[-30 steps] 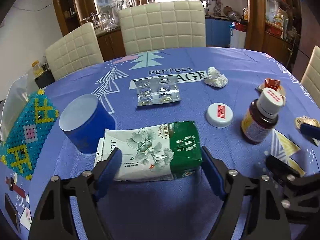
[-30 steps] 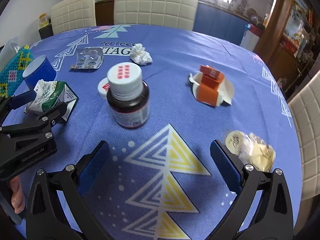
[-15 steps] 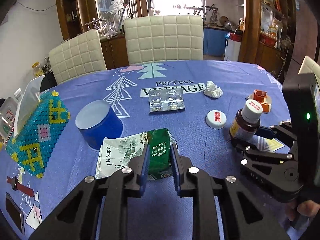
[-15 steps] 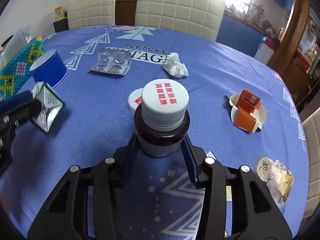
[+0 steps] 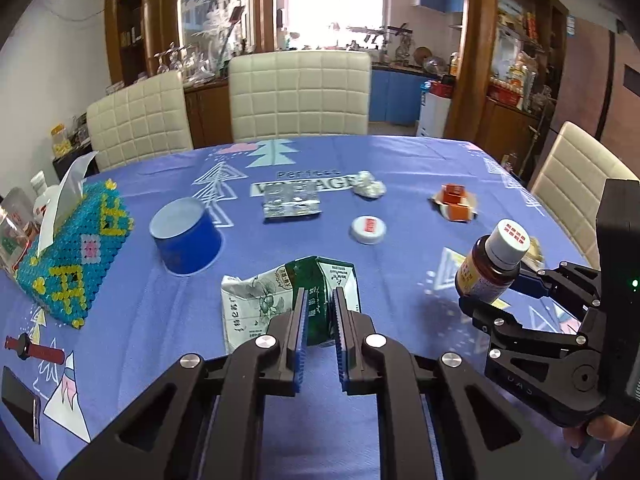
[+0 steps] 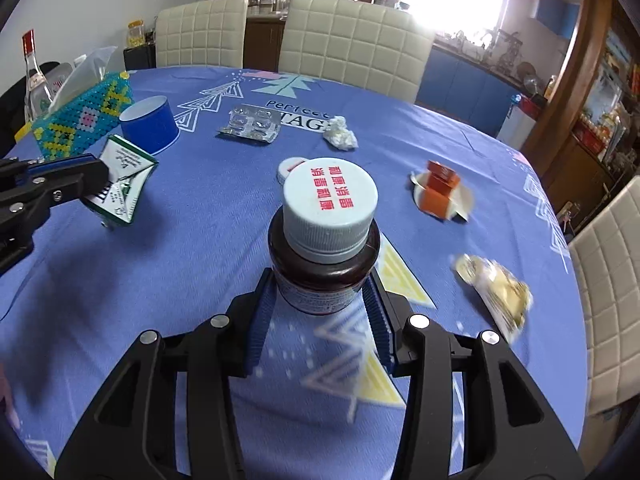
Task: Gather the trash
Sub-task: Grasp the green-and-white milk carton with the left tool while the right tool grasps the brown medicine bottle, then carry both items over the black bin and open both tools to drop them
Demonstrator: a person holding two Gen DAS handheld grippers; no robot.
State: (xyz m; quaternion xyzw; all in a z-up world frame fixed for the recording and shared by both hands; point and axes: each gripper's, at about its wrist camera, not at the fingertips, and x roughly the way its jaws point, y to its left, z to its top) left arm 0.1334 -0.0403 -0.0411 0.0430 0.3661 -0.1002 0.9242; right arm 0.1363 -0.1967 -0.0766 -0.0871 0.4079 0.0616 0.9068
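Note:
My left gripper [image 5: 320, 312] is shut on a crumpled green and white carton [image 5: 264, 300] and holds it above the blue tablecloth; the carton also shows in the right wrist view [image 6: 122, 184]. My right gripper [image 6: 320, 300] is shut on a brown bottle with a white cap [image 6: 326, 236], lifted off the table; the bottle also shows in the left wrist view [image 5: 494, 264]. On the table lie a blister pack [image 5: 291, 205], a tissue wad [image 5: 369, 188], a white lid [image 5: 368, 229], an orange box on a wrapper [image 5: 454, 202] and a yellow wrapper [image 6: 494, 290].
A blue cup [image 5: 186, 236] stands upside down at the left, beside a beaded tissue box [image 5: 72, 248]. A phone [image 5: 20, 404] lies at the near left edge. Cream chairs [image 5: 300, 96] ring the table. A glass bottle [image 6: 34, 76] stands at the far left.
Both grippers have risen with their loads: the carton and the bottle are now higher above the table. The left jaws have squeezed the carton a little tighter.

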